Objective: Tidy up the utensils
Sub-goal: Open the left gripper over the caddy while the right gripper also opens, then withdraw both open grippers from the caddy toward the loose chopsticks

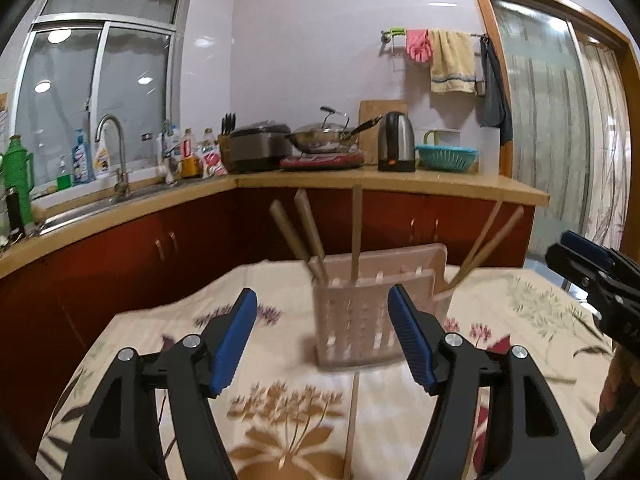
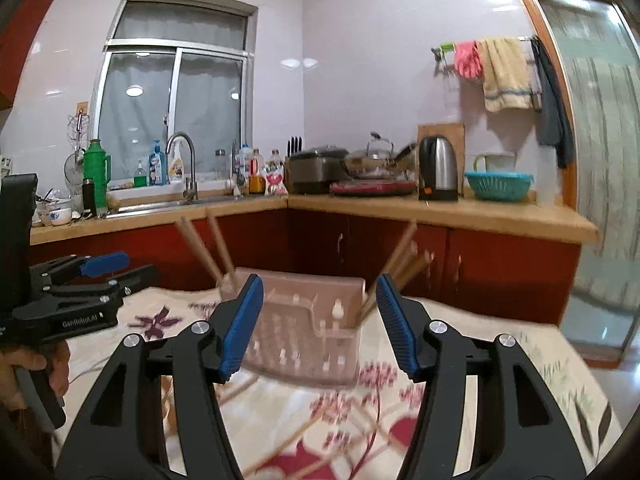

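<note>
Nearest the lens, the left gripper point(image 1: 322, 312) holds its ribbed blue rubber pads spread apart, gripping nothing; the right gripper point(image 2: 320, 300) is likewise released, with only air between its black angular arms. A thin wooden chopstick point(image 1: 352, 420) lies flat on the floral tablecloth point(image 1: 280, 404) at six o'clock, just before the holder. Beyond, the pale perforated plastic utensil holder point(image 1: 352, 320) stands upright mid-table, straight wooden chopsticks point(image 1: 304, 228) fanning from it toward eleven, twelve and two o'clock. Farther back, the tan countertop point(image 1: 400, 182) carries a steel kettle point(image 1: 397, 142) and a teal mesh basket point(image 1: 446, 157).
</note>
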The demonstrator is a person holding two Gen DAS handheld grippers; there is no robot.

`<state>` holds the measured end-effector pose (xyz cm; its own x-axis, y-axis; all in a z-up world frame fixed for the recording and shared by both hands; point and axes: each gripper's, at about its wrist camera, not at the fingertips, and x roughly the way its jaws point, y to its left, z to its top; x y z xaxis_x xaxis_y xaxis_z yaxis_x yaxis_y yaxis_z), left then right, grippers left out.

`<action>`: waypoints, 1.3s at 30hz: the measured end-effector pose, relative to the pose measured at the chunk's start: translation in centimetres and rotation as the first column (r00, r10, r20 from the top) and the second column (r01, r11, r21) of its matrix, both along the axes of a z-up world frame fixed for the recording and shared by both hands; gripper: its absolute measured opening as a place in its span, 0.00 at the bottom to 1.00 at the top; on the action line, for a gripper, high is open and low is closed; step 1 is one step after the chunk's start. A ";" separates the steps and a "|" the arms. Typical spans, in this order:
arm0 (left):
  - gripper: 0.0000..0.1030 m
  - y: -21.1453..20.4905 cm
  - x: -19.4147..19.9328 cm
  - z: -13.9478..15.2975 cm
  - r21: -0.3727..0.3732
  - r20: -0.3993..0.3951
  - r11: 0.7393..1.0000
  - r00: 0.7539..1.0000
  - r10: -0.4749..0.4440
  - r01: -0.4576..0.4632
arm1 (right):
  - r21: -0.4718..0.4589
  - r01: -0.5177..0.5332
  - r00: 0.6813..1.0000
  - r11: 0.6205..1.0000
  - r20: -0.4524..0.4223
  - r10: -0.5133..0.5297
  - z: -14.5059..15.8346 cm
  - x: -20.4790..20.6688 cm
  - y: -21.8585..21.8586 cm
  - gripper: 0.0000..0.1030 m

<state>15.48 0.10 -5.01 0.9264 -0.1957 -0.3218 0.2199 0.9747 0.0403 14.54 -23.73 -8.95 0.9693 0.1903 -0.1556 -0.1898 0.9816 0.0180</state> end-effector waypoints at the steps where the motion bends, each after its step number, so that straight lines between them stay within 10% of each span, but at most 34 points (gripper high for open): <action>1: 0.64 0.3 -0.7 -0.6 0.003 -0.011 1.000 1.000 0.008 -0.008 | 0.003 0.006 1.000 1.000 -0.010 -0.006 -0.6 -0.5 0.0 0.56; 18: 0.64 5.1 -7.1 -7.0 0.027 -0.146 0.992 0.981 0.124 -0.121 | 0.010 -0.026 0.968 1.000 -0.251 0.028 -11.6 -5.8 4.3 0.56; 39: 0.64 6.3 -8.0 -8.5 0.026 -0.192 0.990 0.971 0.140 -0.138 | -0.079 -0.110 0.914 0.991 -0.399 0.070 -15.3 -5.4 7.6 0.56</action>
<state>7.47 6.40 -13.51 0.8645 -0.0644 -0.4984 0.0872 0.9959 0.0226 9.16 -16.11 -24.23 0.8045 0.2380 -0.5442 -0.2746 0.9615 0.0146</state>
